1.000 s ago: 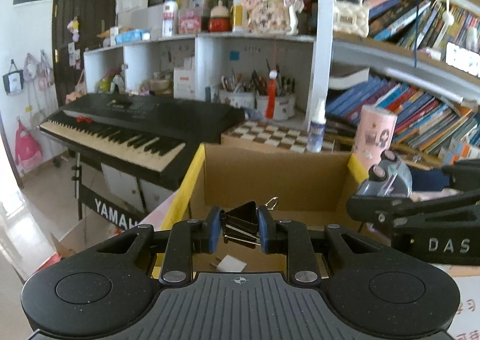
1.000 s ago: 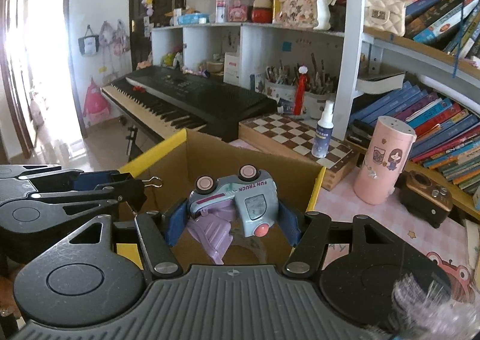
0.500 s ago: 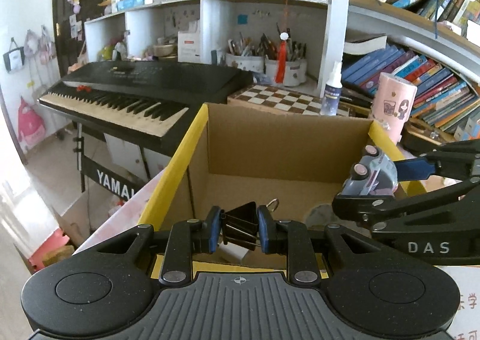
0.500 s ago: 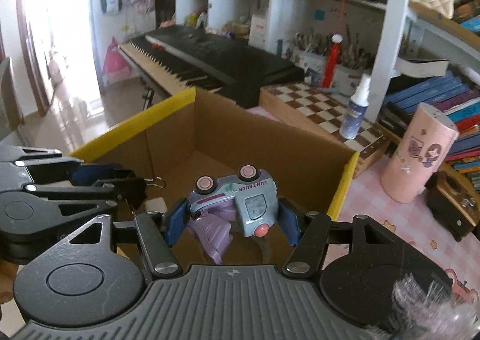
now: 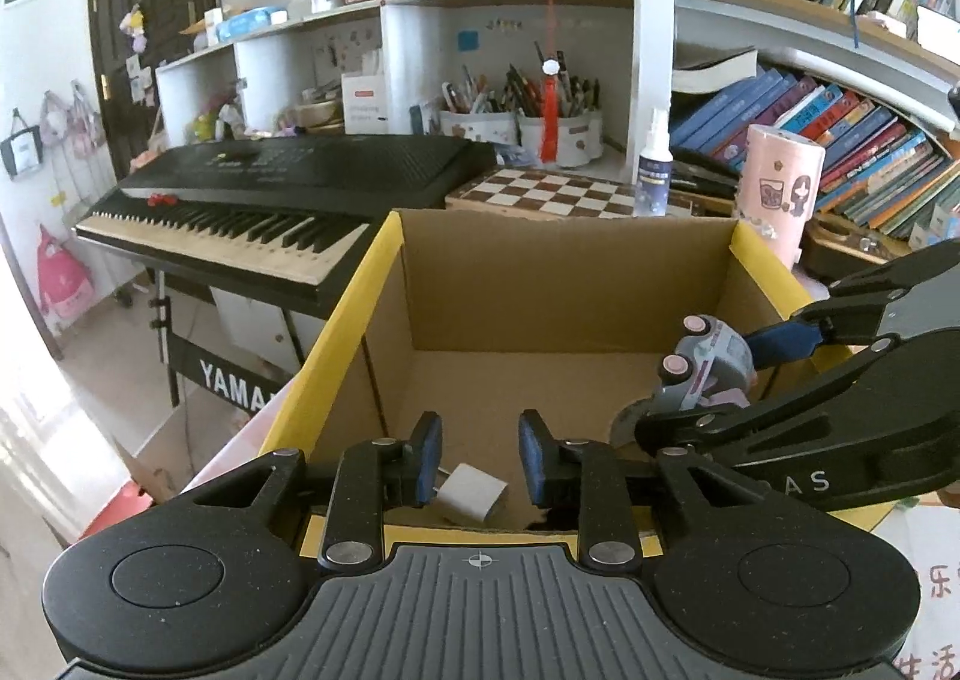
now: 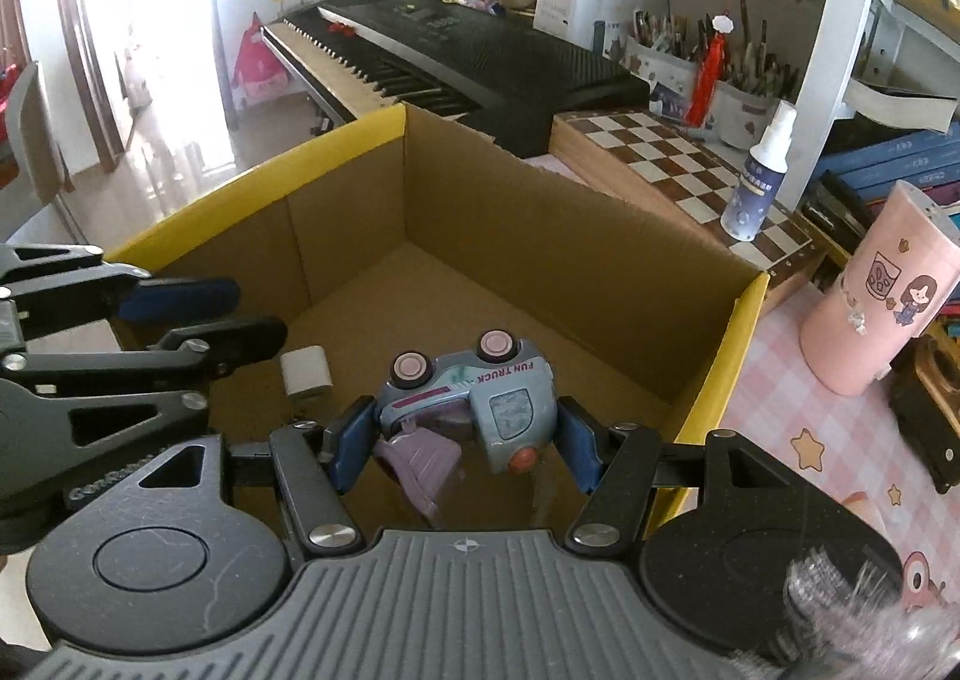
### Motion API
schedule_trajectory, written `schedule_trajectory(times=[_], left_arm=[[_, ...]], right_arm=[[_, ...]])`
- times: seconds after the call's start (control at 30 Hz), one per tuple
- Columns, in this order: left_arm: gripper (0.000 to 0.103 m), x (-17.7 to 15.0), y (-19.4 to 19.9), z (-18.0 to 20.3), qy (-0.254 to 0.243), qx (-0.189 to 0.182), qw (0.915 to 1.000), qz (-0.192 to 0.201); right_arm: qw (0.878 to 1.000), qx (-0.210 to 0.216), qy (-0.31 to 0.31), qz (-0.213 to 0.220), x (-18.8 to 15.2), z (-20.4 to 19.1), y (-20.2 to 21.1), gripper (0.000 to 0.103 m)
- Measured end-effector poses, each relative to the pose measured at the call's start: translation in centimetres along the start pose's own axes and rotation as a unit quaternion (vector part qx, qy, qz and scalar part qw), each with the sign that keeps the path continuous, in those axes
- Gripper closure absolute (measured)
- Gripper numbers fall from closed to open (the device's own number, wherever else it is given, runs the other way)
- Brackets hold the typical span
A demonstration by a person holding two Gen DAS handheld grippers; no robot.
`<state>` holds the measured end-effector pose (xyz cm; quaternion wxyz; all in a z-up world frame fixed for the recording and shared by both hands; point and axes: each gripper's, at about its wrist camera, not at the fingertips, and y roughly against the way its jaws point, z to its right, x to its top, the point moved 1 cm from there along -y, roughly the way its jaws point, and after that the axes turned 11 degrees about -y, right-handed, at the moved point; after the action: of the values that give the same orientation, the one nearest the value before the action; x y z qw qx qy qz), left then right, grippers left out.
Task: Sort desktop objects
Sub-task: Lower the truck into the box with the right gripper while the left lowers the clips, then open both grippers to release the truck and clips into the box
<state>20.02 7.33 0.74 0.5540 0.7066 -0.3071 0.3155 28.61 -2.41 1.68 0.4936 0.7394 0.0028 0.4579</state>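
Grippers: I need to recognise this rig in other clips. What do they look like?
Both the left gripper and right gripper are black, with ribbed grey bases, round side discs, silver pivot screws and blue finger pads. White "AS" lettering marks the right one's side.

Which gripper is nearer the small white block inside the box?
Left. The left gripper hangs just above the white block, jaws opening and empty. The right gripper, holding the toy truck, is further off.

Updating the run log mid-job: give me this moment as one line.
left gripper: jaws opening, nothing between | right gripper: shut on toy truck, over cardboard box | white block in box
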Motion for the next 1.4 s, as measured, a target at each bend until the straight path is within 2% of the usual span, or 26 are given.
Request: schedule_trajectory(times=[0.17,0.23,0.5,0.9,1.17,1.4], left_arm=[[0.058,-0.2,0.7,-0.2,0.004,0.01,0.9999,0.008],[0.048,-0.2,1.0,-0.2,0.002,0.017,0.9998,0.012],[0.037,-0.6,1.8,-0.5,0.01,0.021,0.9995,0.021],[0.032,-0.8,3.9,-0.2,0.014,0.014,0.9985,0.051],[0.028,-1.5,5.2,-0.4,0.018,0.014,0.998,0.059],[0.027,-2.7,6.5,-0.5,0.019,0.002,0.9979,0.061]], right_arm=[[1.0,0.003,-0.001,-0.004,0.1,0.2,-0.3,0.042],[1.0,0.001,0.002,-0.005,0.1,0.1,-0.3,0.042],[1.0,-0.008,-0.004,0.022,0.3,0.0,0.6,0.037],[0.993,-0.047,-0.046,0.101,-0.8,-0.1,5.4,0.036],[0.98,-0.09,-0.102,0.145,-2.9,-0.1,8.5,0.036],[0.969,-0.12,-0.15,0.158,-5.8,-0.4,10.6,0.036]])
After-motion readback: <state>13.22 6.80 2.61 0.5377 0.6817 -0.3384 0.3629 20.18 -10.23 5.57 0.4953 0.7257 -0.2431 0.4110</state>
